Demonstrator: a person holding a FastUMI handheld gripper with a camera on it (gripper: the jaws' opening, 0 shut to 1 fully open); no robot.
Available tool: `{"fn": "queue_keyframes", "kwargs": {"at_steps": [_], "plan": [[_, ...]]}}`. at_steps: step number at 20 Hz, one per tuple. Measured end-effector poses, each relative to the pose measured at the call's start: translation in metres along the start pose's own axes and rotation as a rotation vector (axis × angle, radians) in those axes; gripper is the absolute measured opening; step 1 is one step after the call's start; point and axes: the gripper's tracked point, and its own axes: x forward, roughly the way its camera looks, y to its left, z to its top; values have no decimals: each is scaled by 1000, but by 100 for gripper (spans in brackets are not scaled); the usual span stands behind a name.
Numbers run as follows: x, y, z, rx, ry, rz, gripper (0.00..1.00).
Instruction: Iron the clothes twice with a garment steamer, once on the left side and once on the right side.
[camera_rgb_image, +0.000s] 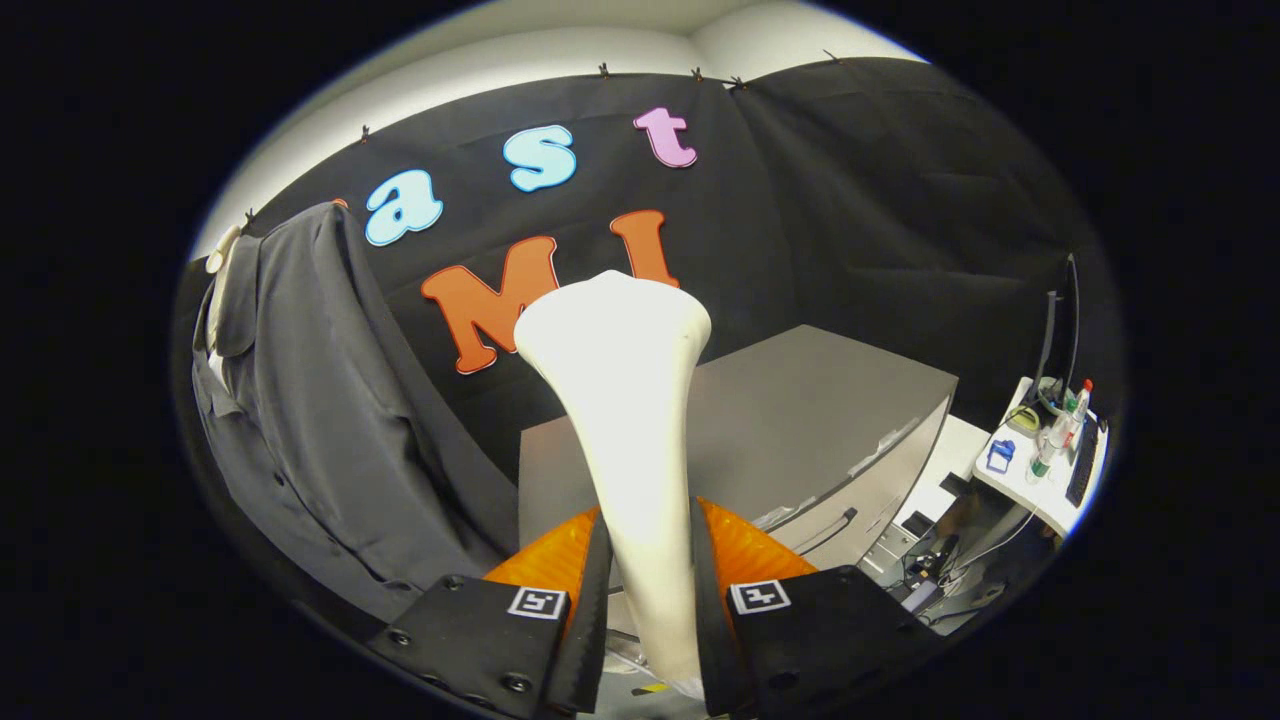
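Steamer head (620, 400), pale and flared at its top, narrowing to a handle that runs down between your fingers (590, 590): both fingers of the gripper (650, 600) press on that handle from either side, so you are holding it firmly, long axis pointing straight ahead and upward from the grip. Garment: dark grey shirt (310, 420), buttoned, hanging on a pale hanger (222, 255) against the booth's black cloth wall (850, 200), well off to the left of the steamer head and apart from it, its length running top to bottom. By my reading neither pass has begun; your coming move is a swing leftward to bring the flared face flat onto the shirt, then a stroke along its length. Surface: grey cabinet (800, 410) with drawer handles, directly beyond the fingers. Room: white side desk (1040, 470) to the far right carrying bottles (1060, 430) and a monitor (1062, 330); cables on the floor beneath it.
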Motion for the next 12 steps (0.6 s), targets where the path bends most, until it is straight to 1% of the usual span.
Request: {"fn": "queue_keyframes", "kwargs": {"at_steps": [3,6,12], "plan": [[-23,28,-10,5,-20,-24,46],[-43,57,-8,1,-52,-31,46],[-67,119,2,-4,-105,20,46]]}}
